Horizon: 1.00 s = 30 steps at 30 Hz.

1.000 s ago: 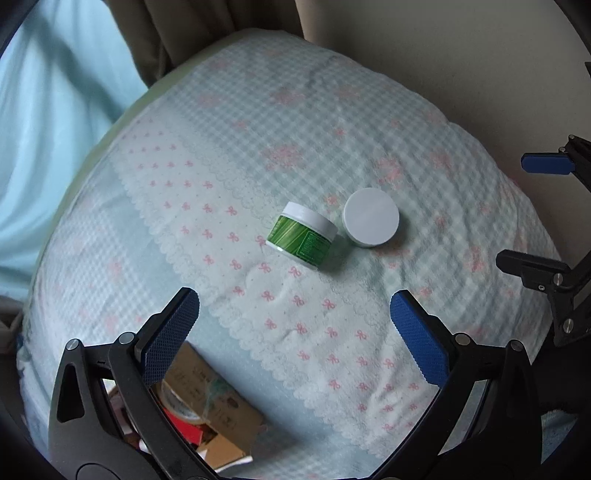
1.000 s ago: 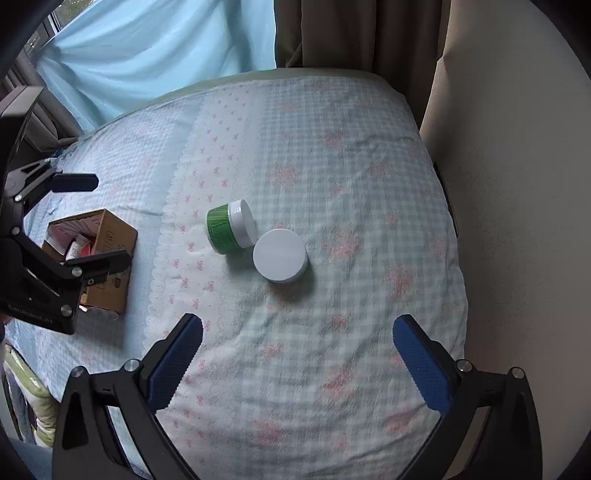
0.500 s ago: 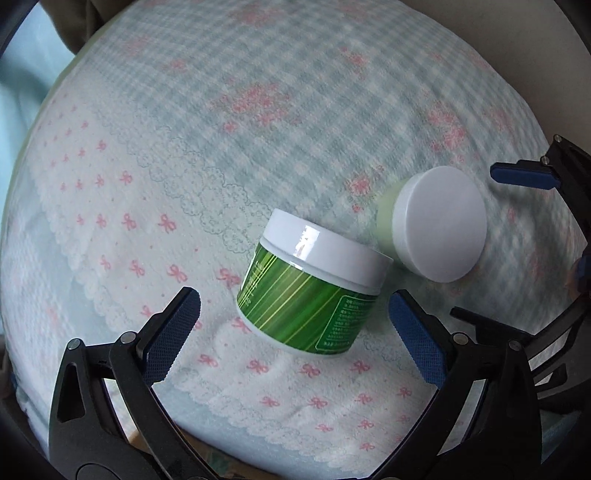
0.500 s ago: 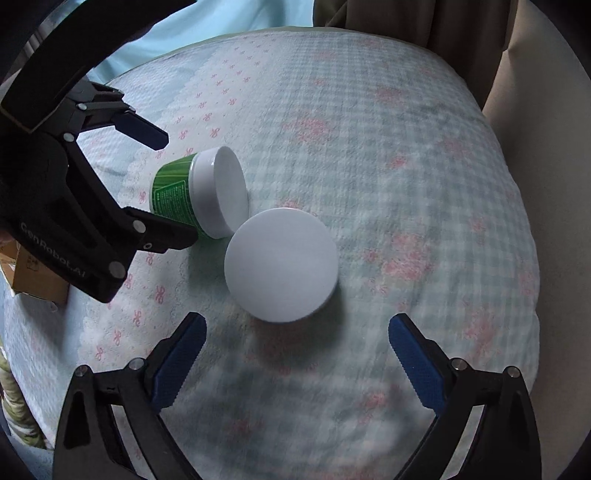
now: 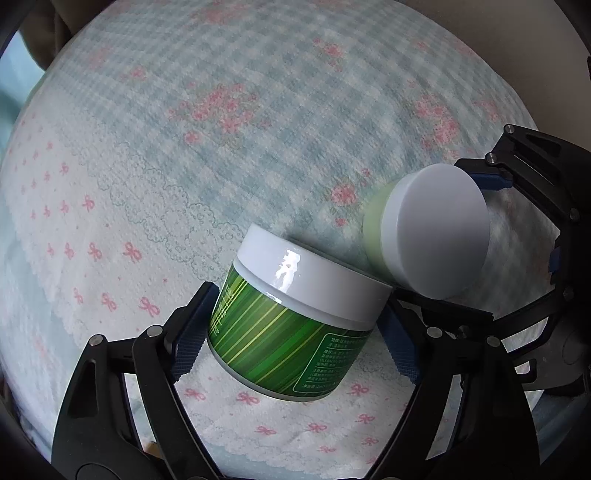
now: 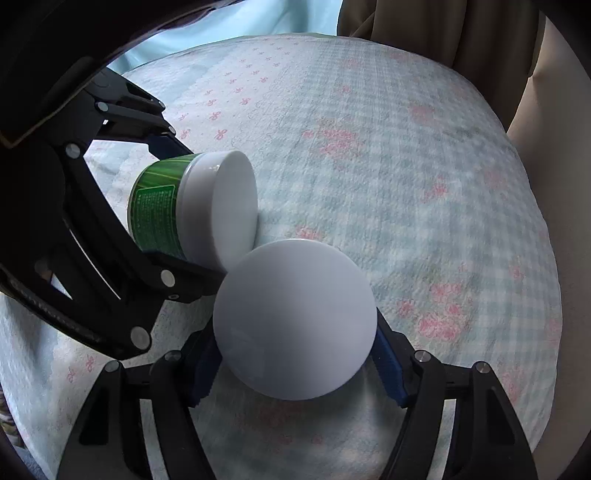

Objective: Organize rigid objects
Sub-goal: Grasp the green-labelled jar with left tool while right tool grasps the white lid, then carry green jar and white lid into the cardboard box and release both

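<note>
Item 1: green jar (image 5: 291,332), white screw lid, glossy label with slanted light-green and yellow stripes. A panel of small light print sits on the label's lower right side; the characters are too small to read. The jar lies on its side on the bedspread (image 5: 221,140), its axis slanting with the lid end up and away from the left wrist camera, base toward the camera. In the right wrist view the same jar (image 6: 192,210) shows its lid face turned to the right, and the green panel of fine print is again illegible.

Item 2: pale jar (image 5: 428,232), light yellow-green body, plain matte white lid, no writing visible. It is tilted, lid face toward the right wrist camera, where the lid (image 6: 295,321) fills the centre of the view. Its lid rim sits just beside, possibly touching, the green jar's lid.

Item 3: left gripper (image 5: 295,332), black frame, blue pads. Jaws narrowed onto the green jar's body, one pad against each side.

Item 4: right gripper (image 6: 295,354), same build. Jaws drawn in around the pale jar, blue pads at both sides under the lid.

Item 5: bedspread, pale blue-green check with pink flowers, white band with pink bows and a lace-pattern border.

Item 6: brown curtain (image 6: 424,29), upper edge behind the bed.
</note>
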### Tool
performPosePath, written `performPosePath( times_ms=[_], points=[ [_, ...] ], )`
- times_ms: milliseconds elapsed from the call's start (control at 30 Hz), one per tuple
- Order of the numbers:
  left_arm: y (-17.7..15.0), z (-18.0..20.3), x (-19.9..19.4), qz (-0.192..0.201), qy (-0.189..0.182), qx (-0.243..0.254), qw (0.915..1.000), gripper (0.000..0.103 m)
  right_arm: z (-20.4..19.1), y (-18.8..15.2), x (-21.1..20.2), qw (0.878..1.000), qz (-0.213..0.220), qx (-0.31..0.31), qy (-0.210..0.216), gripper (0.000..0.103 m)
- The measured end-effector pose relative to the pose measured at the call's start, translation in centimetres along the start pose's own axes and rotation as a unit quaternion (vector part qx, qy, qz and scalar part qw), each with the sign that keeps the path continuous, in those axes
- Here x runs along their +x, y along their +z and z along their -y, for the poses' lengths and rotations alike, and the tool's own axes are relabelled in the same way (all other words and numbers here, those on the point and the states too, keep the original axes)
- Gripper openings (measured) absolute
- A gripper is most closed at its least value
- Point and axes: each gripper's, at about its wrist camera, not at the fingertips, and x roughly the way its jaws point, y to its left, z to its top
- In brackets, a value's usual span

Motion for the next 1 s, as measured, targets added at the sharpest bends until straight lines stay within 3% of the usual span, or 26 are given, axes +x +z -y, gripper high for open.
performPosePath(
  times_ms=[367,633,833,1000],
  points=[
    [-0.8,-0.8,-2.4,0.017,0.002,-0.030,0.9994,0.081,0.6,1.0,-0.8,1.000,-0.004,0.018,0.002,0.067],
    [-2.7,-1.7,-8.9,0.059,0.001,-0.082,0.9949,0.081,1.1,0.9,-4.4,0.999,0.009,0.048,-0.004,0.067],
    [-5.8,-2.1,-16.8,0.117,0.008,-0.137,0.9837,0.081,0.6,1.6,-10.3,0.997,0.036,0.069,-0.008,0.067],
    [-9.9,-1.3,-23.9,0.171,0.015,-0.192,0.9662,0.080,-0.7,2.4,-16.6,0.994,0.065,0.083,-0.002,0.067]
  ],
)
